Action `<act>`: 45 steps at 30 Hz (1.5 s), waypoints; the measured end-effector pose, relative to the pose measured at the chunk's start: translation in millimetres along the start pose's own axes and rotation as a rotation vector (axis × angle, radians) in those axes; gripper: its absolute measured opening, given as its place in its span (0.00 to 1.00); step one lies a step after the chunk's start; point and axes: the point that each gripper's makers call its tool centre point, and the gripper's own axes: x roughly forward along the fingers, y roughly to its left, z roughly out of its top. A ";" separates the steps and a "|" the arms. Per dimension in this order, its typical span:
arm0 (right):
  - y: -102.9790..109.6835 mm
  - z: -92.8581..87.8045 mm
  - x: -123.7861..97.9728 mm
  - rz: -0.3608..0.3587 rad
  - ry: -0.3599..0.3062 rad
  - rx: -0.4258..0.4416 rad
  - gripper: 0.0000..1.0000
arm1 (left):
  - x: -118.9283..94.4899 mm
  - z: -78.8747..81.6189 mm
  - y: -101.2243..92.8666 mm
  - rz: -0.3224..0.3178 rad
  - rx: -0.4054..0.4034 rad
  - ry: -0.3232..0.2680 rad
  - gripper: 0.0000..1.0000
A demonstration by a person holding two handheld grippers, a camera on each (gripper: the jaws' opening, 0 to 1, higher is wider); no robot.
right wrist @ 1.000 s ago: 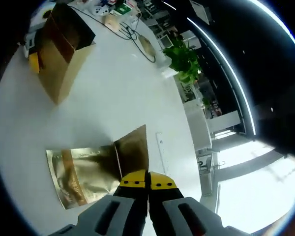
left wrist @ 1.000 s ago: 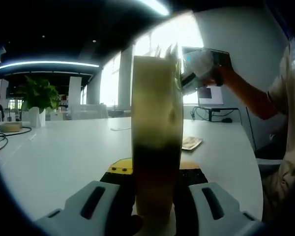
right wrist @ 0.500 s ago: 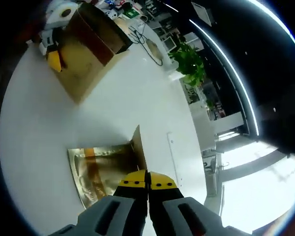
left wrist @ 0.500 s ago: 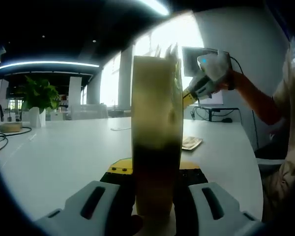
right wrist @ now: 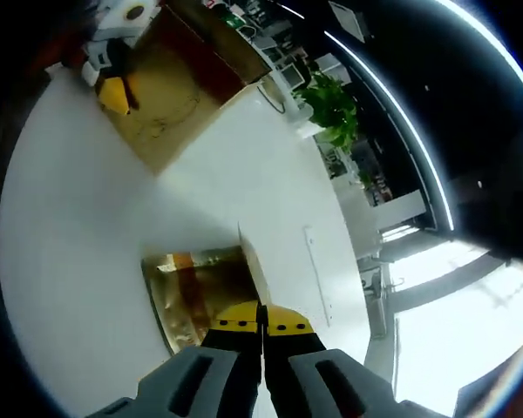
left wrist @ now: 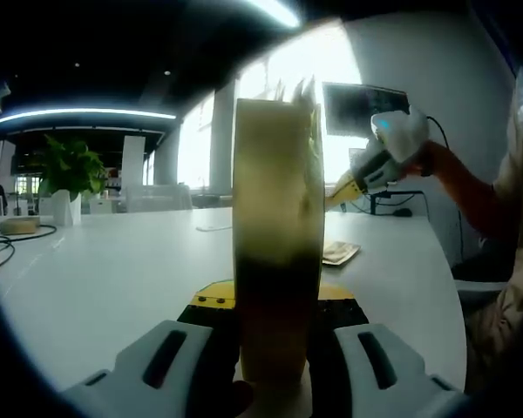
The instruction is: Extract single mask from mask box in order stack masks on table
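One unlabelled mask (right wrist: 196, 292), right gripper (right wrist: 261, 324).

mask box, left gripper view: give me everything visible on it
The mask box is a tall yellowish carton seen edge-on, upright on the white table. The left hand-held gripper is clamped on its lower part. Its lower section looks darker. Thin packet edges poke from its open top. In the right gripper view its broad tan side shows.

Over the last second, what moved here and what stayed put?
The right tool, shut on a gold foil mask packet, swung down and away from the tall gold mask box toward the white table. The left tool stayed clamped on the box.
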 end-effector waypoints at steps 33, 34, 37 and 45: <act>73.2 -37.1 9.5 -0.012 0.054 0.115 0.00 | -1.0 0.1 -1.3 0.003 0.003 0.001 0.19; 69.6 -36.4 8.5 -0.020 0.056 0.113 0.00 | -1.0 0.1 -1.1 0.003 0.003 0.001 0.19; 71.6 -35.2 6.9 -0.020 0.059 0.114 0.00 | -1.0 0.0 -1.4 0.002 0.003 0.001 0.19; 85.6 -34.3 7.3 -0.025 0.062 0.112 0.00 | -1.2 -0.4 -0.5 0.003 0.002 0.001 0.19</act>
